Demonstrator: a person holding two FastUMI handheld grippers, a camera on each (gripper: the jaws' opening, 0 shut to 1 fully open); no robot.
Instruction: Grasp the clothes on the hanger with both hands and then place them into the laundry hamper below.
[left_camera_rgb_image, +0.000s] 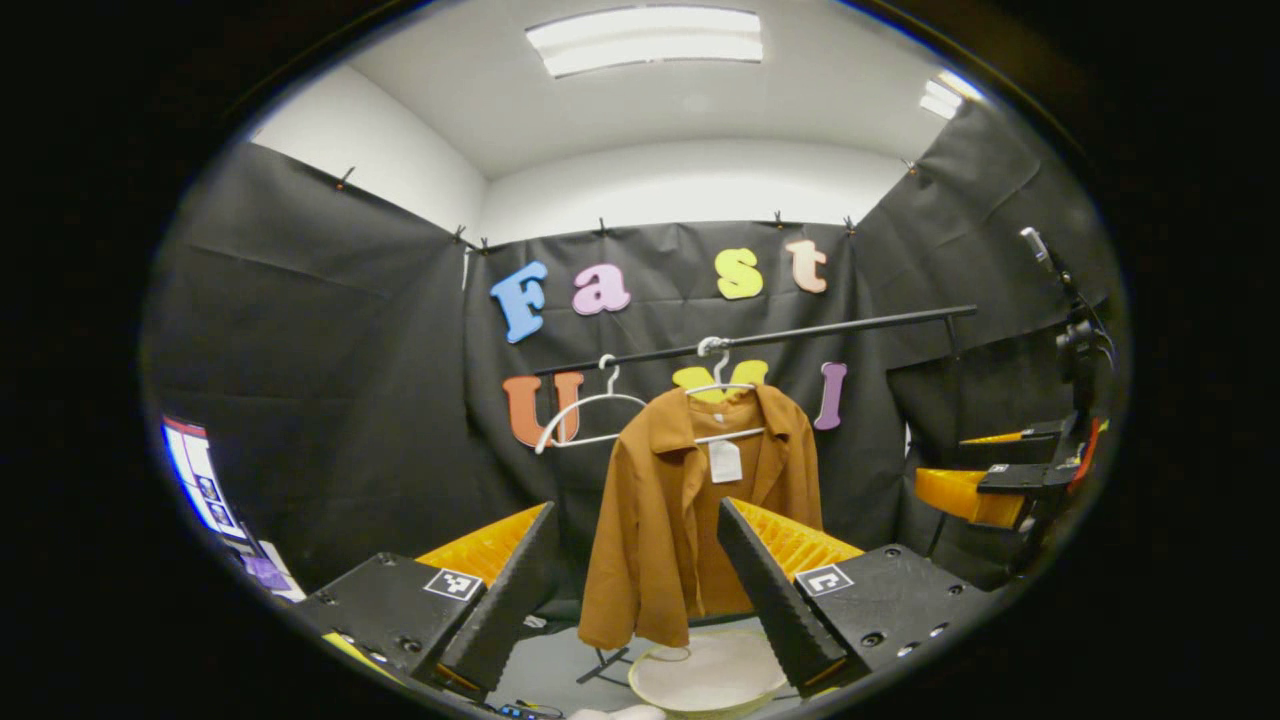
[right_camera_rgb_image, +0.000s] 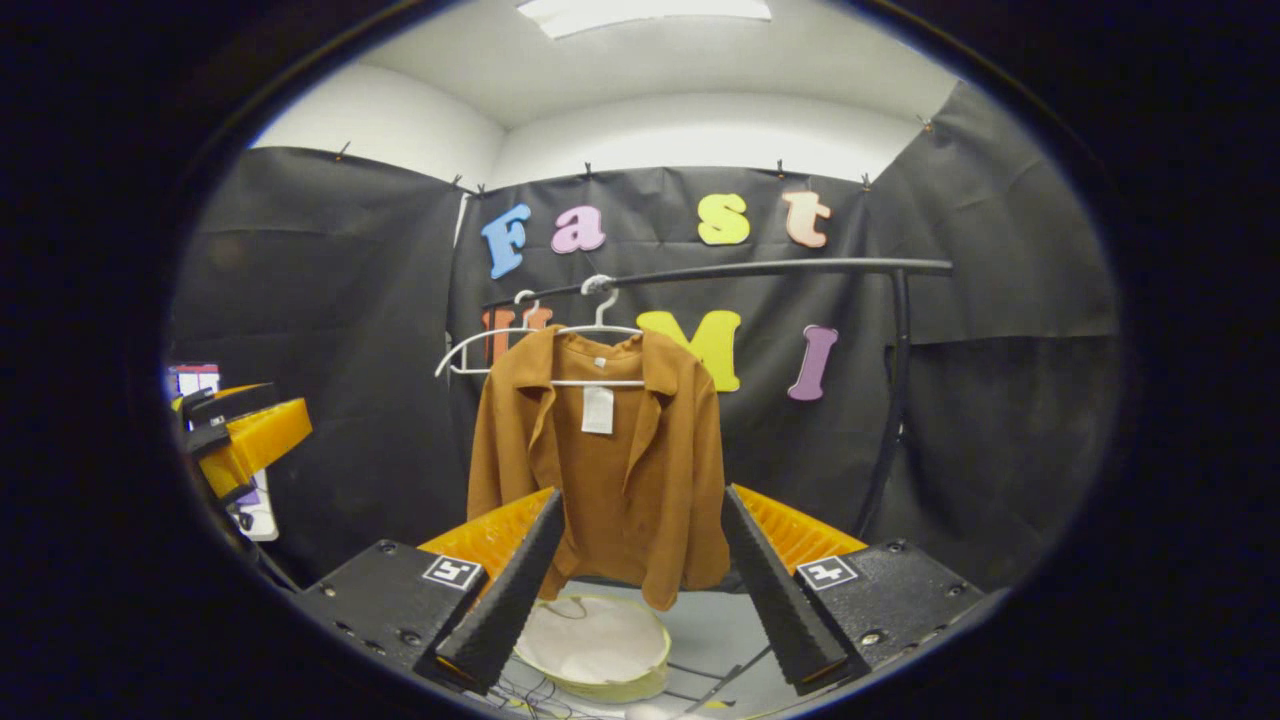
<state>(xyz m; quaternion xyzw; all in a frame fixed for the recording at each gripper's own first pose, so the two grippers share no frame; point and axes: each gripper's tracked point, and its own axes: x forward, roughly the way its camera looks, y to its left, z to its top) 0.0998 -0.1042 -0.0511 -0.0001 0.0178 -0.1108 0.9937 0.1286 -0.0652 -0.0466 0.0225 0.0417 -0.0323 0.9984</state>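
A brown jacket (left_camera_rgb_image: 690, 510) hangs on a white hanger (left_camera_rgb_image: 728, 392) hooked over a black rail (left_camera_rgb_image: 800, 335) in front of the booth's black cloth wall, with a 2nd, bare white hanger (left_camera_rgb_image: 585, 410) just beside it on the same rail. Below the jacket's hem stands the pale, round laundry hamper (left_camera_rgb_image: 715, 672), seen also in the right gripper view (right_camera_rgb_image: 598, 640), where it sits a little to the left of the hem. The left gripper (left_camera_rgb_image: 635, 585) is spread wide with nothing between its fingers and is apart from the cloth; the right gripper (right_camera_rgb_image: 640, 580) is likewise wide and empty, and it also appears at the right edge of the left gripper view (left_camera_rgb_image: 985, 485). The jacket's long axis runs straight down from collar to hem, its open front and white tag (right_camera_rgb_image: 597, 408) facing both cameras, sleeves hanging at either side. Nothing has been grasped yet, so the whole task looks ahead of this moment. The likely troubles, as I judge them: pinching only 1 thin layer or a sleeve, so the jacket slides loose; pulling downward without lifting the shoulders clear, which would drag the hanger along or unhook it from the rail; catching the bare hanger beside it; and, since the hamper seems offset from the hem, letting go so that part of the soft cloth drapes over the rim or lands on the floor.
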